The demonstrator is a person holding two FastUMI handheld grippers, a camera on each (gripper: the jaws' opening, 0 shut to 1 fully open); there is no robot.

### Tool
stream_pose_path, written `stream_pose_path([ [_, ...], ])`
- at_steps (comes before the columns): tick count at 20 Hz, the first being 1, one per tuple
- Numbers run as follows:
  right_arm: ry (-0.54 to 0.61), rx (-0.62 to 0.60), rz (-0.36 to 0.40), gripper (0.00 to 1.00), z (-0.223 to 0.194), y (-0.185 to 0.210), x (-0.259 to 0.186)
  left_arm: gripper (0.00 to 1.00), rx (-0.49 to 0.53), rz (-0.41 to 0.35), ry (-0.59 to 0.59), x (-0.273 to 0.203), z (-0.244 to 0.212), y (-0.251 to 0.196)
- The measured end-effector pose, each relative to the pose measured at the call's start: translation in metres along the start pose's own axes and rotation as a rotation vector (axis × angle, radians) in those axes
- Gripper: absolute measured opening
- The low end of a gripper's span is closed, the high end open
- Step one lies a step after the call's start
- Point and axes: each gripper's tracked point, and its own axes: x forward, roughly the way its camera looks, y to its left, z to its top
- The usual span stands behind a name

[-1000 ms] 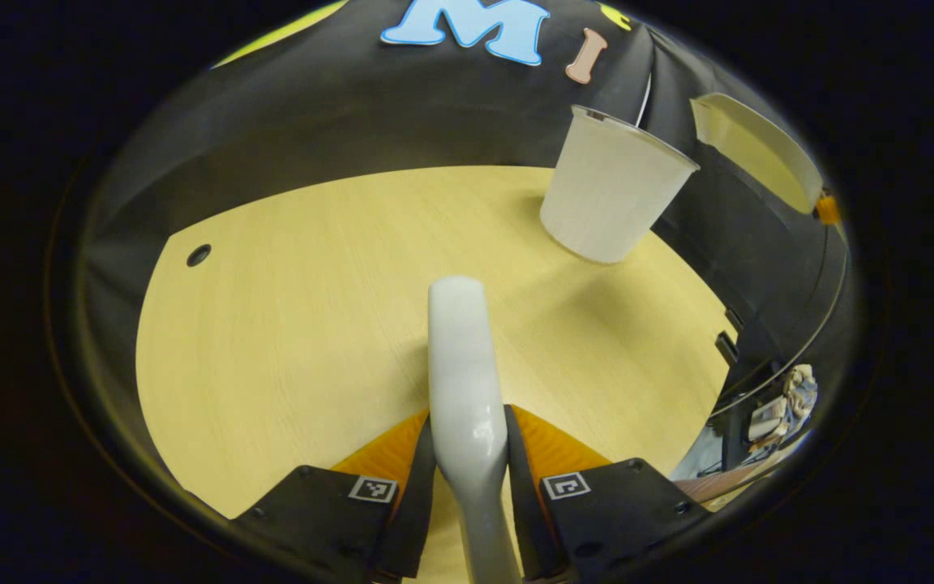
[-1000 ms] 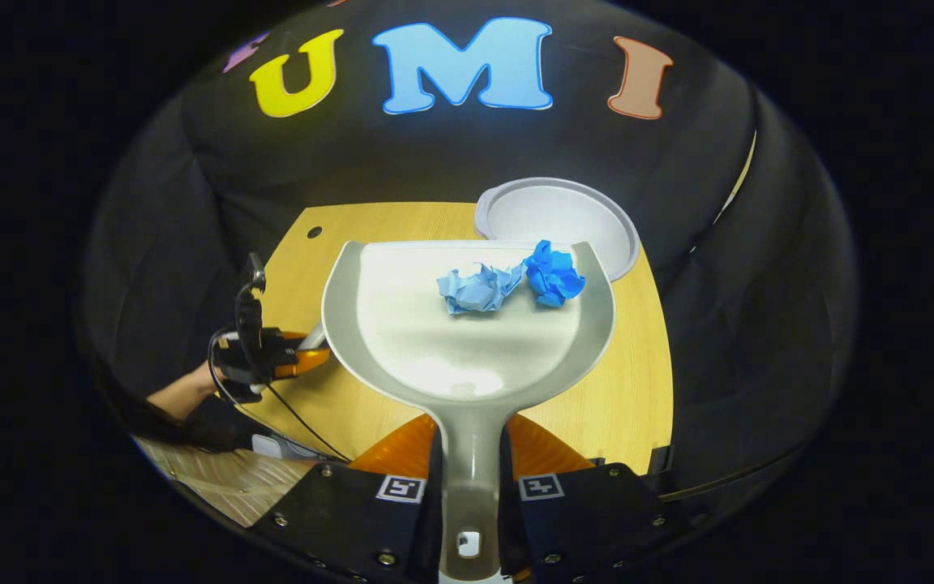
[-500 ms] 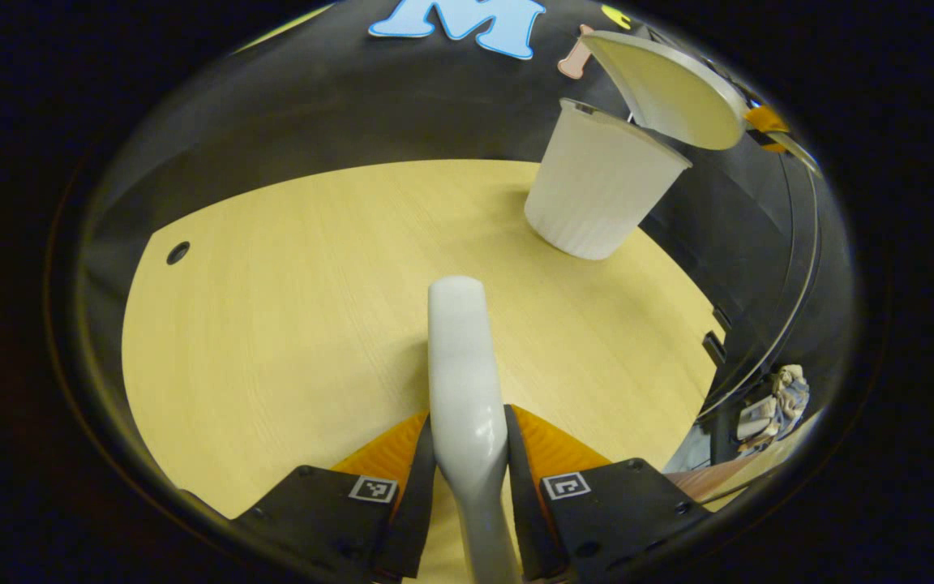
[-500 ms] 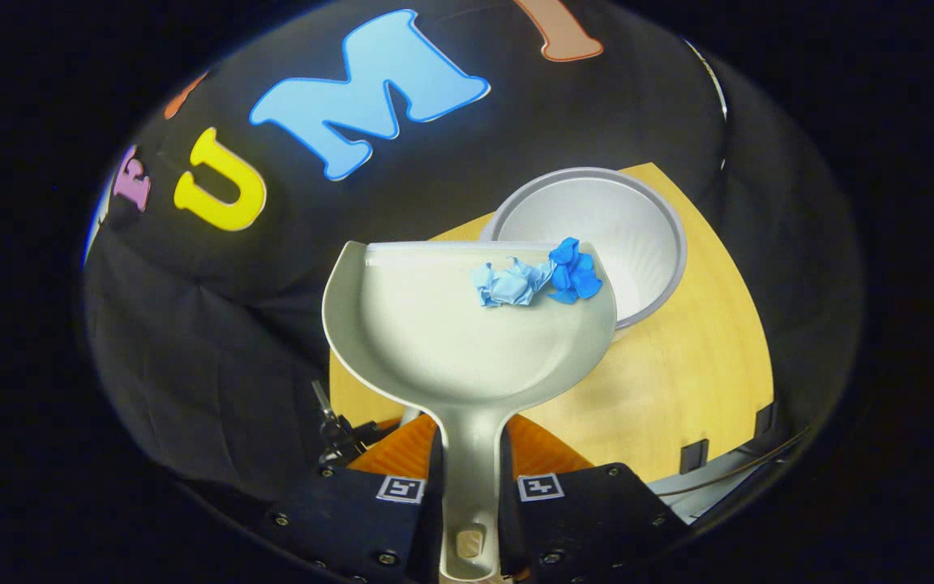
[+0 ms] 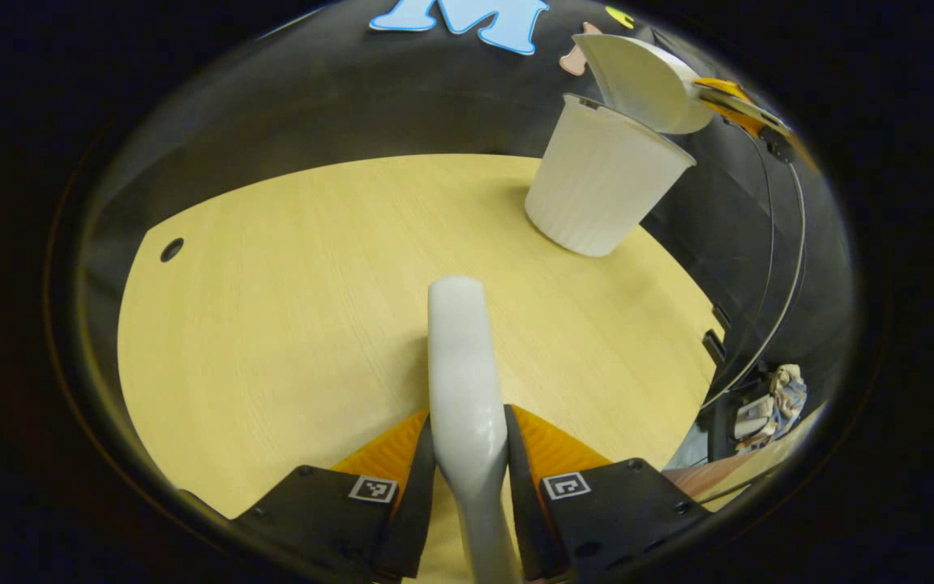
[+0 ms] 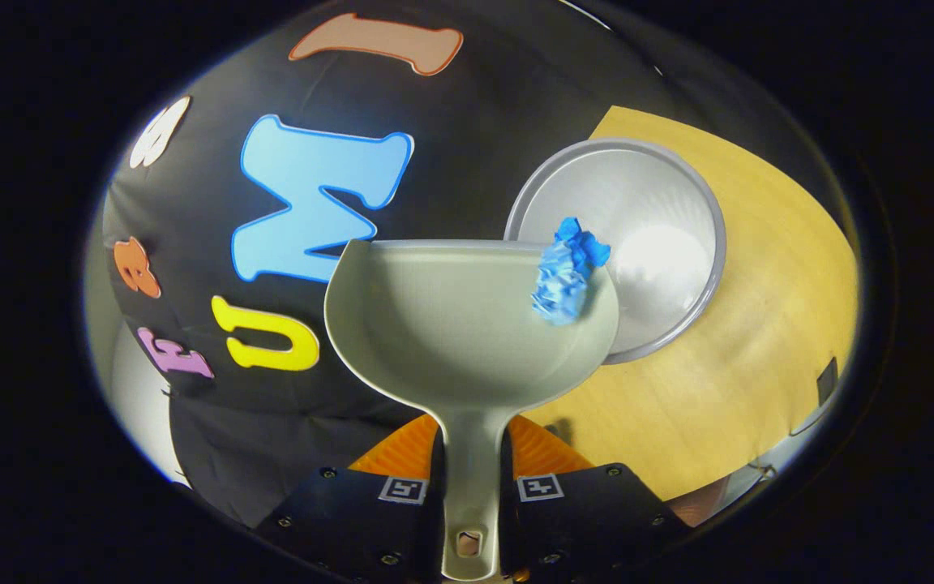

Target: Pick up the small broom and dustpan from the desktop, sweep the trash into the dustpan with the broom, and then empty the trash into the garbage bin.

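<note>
One broom (image 5: 459,357), one dustpan (image 6: 451,324), one bin (image 6: 645,243), two paper wads (image 6: 566,272).

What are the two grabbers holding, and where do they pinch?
The right gripper pinches the dustpan by its handle; the left gripper pinches the broom by its handle.

In the left gripper view, the table (image 5: 289,300) lies bare from 9 to 12 o'clock, open for passage. At 1 o'clock the garbage bin (image 5: 601,191) stands near the booth wall (image 5: 337,97), with the tilted dustpan (image 5: 637,81) over its rim, blocking its mouth.
</note>
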Motion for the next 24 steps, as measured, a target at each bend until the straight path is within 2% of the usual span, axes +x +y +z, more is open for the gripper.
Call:
stream_pose_path([
  [2, -0.013, 0.072, 0.058, 0.26, 0.006, 0.002, -0.001, 0.48, 0.005, 0.003, 0.000, -0.002, 0.000, 0.002],
  [3, -0.017, 0.087, 0.066, 0.26, 0.006, 0.002, 0.000, 0.51, 0.006, 0.003, 0.000, -0.003, -0.001, 0.003],
  [4, -0.016, 0.092, 0.066, 0.26, 0.006, 0.000, 0.001, 0.48, 0.004, 0.004, 0.001, -0.003, -0.002, 0.004],
  [9, 0.008, 0.083, 0.078, 0.26, 0.003, 0.000, 0.001, 0.48, -0.011, 0.010, -0.001, -0.007, -0.005, 0.006],
  [14, 0.073, -0.018, 0.083, 0.26, -0.024, -0.002, 0.009, 0.53, -0.046, 0.027, -0.022, -0.016, -0.010, 0.007],
  [19, 0.123, -0.145, 0.086, 0.26, -0.055, -0.002, 0.010, 0.51, -0.081, 0.073, -0.051, -0.029, -0.026, 0.014],
  [23, 0.144, -0.261, 0.037, 0.25, -0.079, -0.026, 0.006, 0.53, -0.116, 0.100, -0.069, -0.039, -0.039, 0.019],
  [24, 0.150, -0.288, 0.018, 0.26, -0.082, -0.034, 0.006, 0.48, -0.129, 0.107, -0.077, -0.041, -0.041, 0.019],
])
